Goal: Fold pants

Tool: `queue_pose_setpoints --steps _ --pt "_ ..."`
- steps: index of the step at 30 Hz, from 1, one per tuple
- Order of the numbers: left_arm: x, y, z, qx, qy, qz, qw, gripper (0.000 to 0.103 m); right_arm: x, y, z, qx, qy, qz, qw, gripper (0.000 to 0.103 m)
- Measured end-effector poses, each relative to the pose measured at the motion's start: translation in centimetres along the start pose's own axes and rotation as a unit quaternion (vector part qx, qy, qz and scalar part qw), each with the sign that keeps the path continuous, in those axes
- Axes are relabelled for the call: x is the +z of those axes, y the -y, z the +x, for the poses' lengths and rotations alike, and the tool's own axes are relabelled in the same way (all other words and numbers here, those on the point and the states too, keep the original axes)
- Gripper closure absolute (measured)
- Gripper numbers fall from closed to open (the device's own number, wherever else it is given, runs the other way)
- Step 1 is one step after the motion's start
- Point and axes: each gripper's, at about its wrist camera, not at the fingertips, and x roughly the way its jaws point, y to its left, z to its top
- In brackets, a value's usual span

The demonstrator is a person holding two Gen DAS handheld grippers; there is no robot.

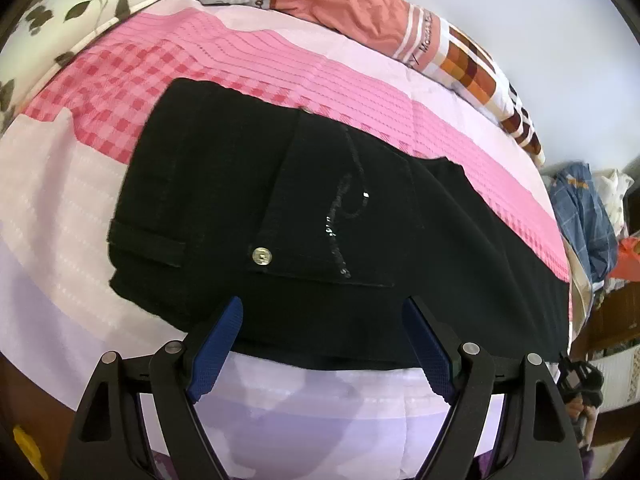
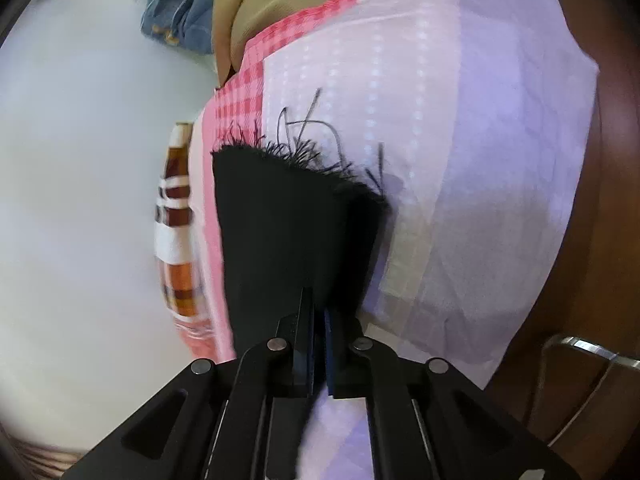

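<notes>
Black pants point(image 1: 304, 216) lie flat on the pink and lilac bed cover, waist end to the left, a back pocket with a metal button and sequin trim facing up. My left gripper point(image 1: 322, 316) is open, its blue pads just above the near edge of the pants, holding nothing. In the right wrist view my right gripper point(image 2: 318, 312) is shut on the leg end of the pants point(image 2: 288, 224), whose frayed hem points away from me and is lifted over the bed cover.
The bed cover point(image 1: 72, 208) fills the left wrist view. A floral pillow point(image 1: 80, 4) lies at the back left. An orange and checked quilt point(image 1: 400, 28) lies along the far edge. Clothes point(image 1: 588, 216) are piled at the right. A wooden bed frame point(image 2: 600, 240) shows on the right.
</notes>
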Motion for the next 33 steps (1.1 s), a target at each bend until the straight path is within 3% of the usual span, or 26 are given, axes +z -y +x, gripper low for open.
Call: queue_pose_setpoints --steps 5,7,14,18,21,25,27,29,33 --pt "-0.5 -3.0 -2.7 -0.035 0.031 -0.042 0.9980 0.021 -1.5 -2.0 1.3 0.013 -0.030 -0.038 0.999 0.088" --pt "-1.1 -4.2 -4.0 -0.032 0.042 -0.049 0.9974 0.021 -1.9 -2.5 1.9 0.010 -0.036 -0.056 0.998 0.087" --pt "-2.2 -6.9 -3.2 -0.052 0.013 -0.071 0.9961 0.021 -2.0 -2.5 2.3 -0.002 -0.031 -0.071 0.997 0.099" --pt "-2.2 -8.9 -2.7 -0.092 0.013 -0.129 0.9873 0.022 -1.7 -1.7 2.2 0.013 -0.034 -0.050 0.998 0.099" --pt "-1.3 -9.2 -2.1 -0.111 0.008 -0.142 0.9836 0.022 -1.5 -1.1 2.1 0.023 -0.035 -0.033 0.999 0.101" --pt "0.2 -9.3 -1.0 -0.093 0.005 -0.130 0.9871 0.022 -1.6 -1.2 2.0 0.017 -0.033 -0.040 0.999 0.101" --pt "0.6 -9.5 -0.8 -0.097 0.014 -0.127 0.9870 0.031 -1.7 -1.3 2.0 0.015 -0.031 -0.042 0.999 0.101" --pt "1.3 -9.4 -0.7 -0.049 0.016 -0.099 0.9938 0.070 -1.8 -1.4 2.0 0.012 -0.031 -0.043 0.999 0.102" --pt "0.6 -11.2 -1.0 -0.074 0.006 -0.154 0.9853 0.073 -1.9 -1.6 2.0 0.009 -0.029 -0.044 0.999 0.102"
